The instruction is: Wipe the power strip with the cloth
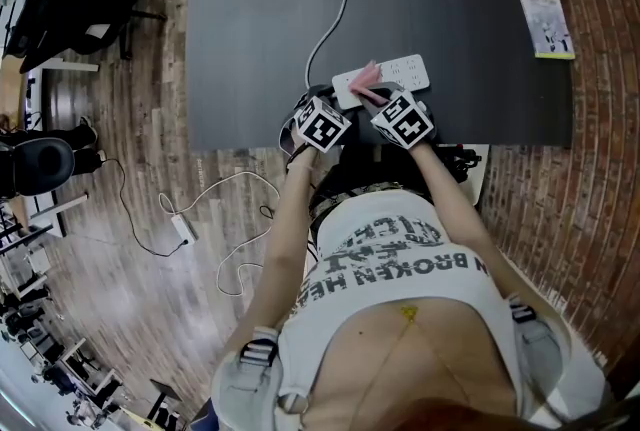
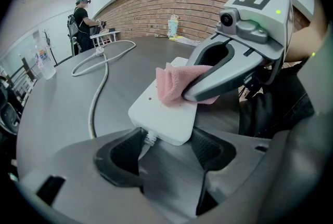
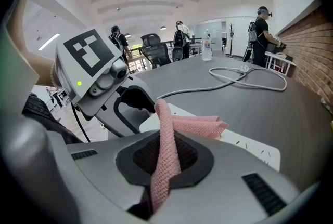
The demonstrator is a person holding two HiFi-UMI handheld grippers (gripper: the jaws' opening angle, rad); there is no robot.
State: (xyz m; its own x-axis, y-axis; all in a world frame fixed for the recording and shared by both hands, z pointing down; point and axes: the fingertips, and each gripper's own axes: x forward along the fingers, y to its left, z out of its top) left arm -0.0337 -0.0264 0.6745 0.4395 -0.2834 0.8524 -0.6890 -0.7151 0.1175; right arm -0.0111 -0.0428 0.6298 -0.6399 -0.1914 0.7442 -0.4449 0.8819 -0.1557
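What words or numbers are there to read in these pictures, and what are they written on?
"BROKEN": on the person's white shirt, seen upside down; the other words on the shirt are not clear enough to read.
Yellow booklet on the table: there is print, but it is too small to read.
Marker cubes on the tongs: only black-and-white square patterns, no words.
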